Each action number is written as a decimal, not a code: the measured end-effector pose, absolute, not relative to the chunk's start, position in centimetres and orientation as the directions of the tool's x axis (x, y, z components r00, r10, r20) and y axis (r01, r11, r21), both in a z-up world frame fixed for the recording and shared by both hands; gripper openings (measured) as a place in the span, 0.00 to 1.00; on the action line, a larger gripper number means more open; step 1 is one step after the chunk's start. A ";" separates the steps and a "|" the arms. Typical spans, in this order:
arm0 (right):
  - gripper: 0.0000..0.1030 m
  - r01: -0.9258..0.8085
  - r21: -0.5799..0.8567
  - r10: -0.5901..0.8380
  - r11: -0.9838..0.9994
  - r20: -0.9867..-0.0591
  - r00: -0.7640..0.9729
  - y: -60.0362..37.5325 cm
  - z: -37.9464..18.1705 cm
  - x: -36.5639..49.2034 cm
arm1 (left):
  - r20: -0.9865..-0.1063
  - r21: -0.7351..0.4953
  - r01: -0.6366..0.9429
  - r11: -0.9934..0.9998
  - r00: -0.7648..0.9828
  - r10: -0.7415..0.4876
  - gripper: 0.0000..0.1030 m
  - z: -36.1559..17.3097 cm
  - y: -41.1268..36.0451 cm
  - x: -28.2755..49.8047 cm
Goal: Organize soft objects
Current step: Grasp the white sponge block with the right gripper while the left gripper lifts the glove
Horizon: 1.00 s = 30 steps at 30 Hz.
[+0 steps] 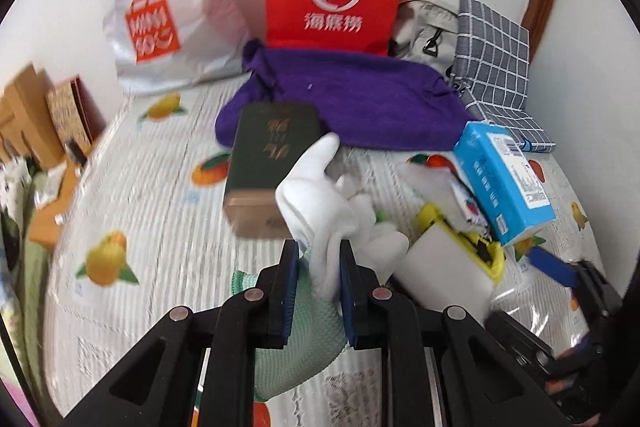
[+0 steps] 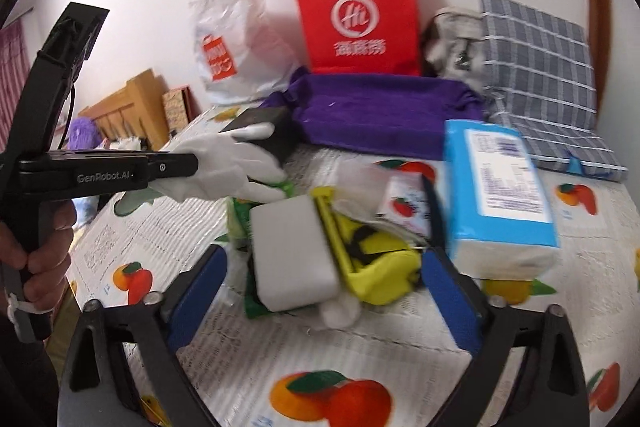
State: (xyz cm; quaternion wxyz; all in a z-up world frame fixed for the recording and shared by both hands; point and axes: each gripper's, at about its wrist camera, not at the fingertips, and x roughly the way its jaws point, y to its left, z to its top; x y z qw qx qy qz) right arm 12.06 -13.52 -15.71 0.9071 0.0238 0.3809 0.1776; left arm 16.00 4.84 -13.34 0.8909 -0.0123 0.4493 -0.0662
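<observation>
Two grippers, left gripper (image 1: 319,263) clamps white glove (image 1: 320,187), right gripper (image 2: 324,267) wide apart, pile partly blurred.

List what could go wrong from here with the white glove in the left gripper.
1. The left gripper pinches the white glove only at its cuff, so it may slip out.
2. The glove's dangling fingers hang near the dark green box and could drag it.
3. The right gripper is open around the white block and yellow item; closing could catch both.
</observation>
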 end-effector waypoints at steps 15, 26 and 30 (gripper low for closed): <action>0.47 -0.340 0.143 0.334 0.930 -0.713 0.616 -11.1 -17.0 12.3 | -0.853 -0.119 0.058 0.991 0.505 -0.133 0.18 -17.8 8.2 14.2; 0.47 -0.285 0.125 0.295 0.950 -0.651 0.699 -14.8 -13.4 8.3 | -0.852 -0.101 0.038 0.994 0.512 -0.106 0.18 -17.2 9.6 12.0; 0.47 -0.206 0.080 0.206 0.975 -0.666 0.717 -18.3 -13.5 6.6 | -0.866 -0.063 0.021 0.998 0.496 -0.065 0.18 -17.2 10.5 10.8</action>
